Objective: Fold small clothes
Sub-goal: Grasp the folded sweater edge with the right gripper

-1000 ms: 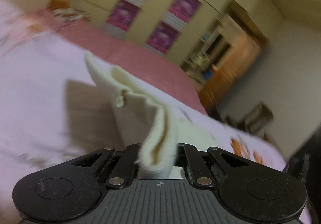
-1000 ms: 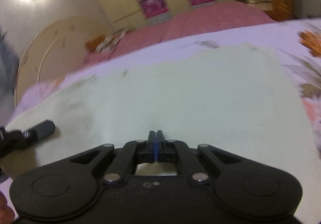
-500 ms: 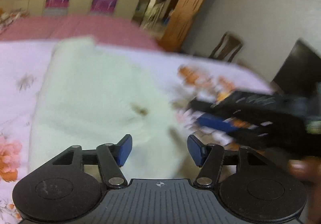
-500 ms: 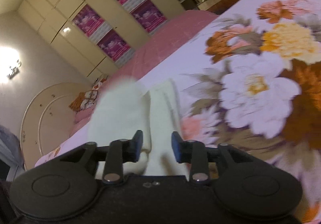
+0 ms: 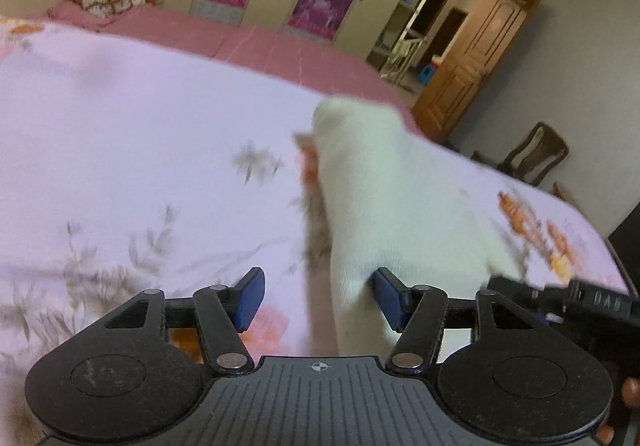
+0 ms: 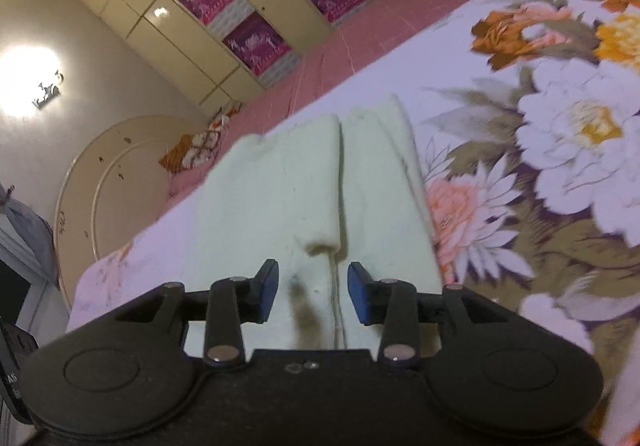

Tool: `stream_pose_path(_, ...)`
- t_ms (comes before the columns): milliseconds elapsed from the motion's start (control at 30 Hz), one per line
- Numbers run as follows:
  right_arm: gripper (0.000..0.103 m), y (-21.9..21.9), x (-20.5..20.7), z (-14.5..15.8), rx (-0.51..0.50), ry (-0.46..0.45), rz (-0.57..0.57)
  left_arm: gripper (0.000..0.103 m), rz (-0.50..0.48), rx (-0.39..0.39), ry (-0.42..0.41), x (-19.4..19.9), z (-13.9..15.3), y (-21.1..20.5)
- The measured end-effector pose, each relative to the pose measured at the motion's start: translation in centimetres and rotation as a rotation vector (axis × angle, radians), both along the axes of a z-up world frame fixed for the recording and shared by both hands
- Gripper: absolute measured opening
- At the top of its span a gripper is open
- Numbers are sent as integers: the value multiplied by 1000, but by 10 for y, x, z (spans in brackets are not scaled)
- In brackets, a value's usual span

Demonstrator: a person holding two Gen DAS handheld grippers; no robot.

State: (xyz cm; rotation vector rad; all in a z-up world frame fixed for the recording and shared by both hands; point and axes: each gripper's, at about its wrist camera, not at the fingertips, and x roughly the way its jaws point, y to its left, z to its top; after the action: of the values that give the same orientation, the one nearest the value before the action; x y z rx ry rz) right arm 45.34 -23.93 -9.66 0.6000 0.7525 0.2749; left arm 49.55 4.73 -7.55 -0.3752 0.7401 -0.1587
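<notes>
A cream-white knit garment [image 6: 304, 190] lies folded on the flowered bedspread [image 6: 560, 150], two folded edges meeting along a middle seam. In the left wrist view it [image 5: 400, 206] lies ahead and to the right, blurred. My left gripper [image 5: 316, 296] is open and empty, its right fingertip at the garment's near edge. My right gripper [image 6: 312, 292] is open and empty just above the garment's near end, with a dark stain between the fingers. Part of the right gripper [image 5: 580, 302] shows at the right of the left wrist view.
The bed has a pink sheet [image 5: 248, 38] at the far side, a cream headboard [image 6: 104, 182] and patterned pillows [image 5: 104, 0]. Wardrobes with purple panels [image 5: 320, 2], a wooden door [image 5: 476, 58] and a chair [image 5: 536, 154] stand beyond the bed.
One second ago my left gripper was shut on the garment and my right was shut. Both have opened and let go, and the garment now lies folded on the bed.
</notes>
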Motion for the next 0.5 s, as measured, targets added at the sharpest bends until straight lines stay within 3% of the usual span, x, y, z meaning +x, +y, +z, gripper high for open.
stream_pose_path(267,40,5,8,-2,20,-3,76,60,-9,-30,-1,7,-5,0)
stream_pose_path(367,39,2,11,-2,51,0,76,60,11,-15,-47,18,1,2)
stream_pose_path(500,33,11,16,1,-4,-4,105,60,-7,9,-4,34,-5,-5)
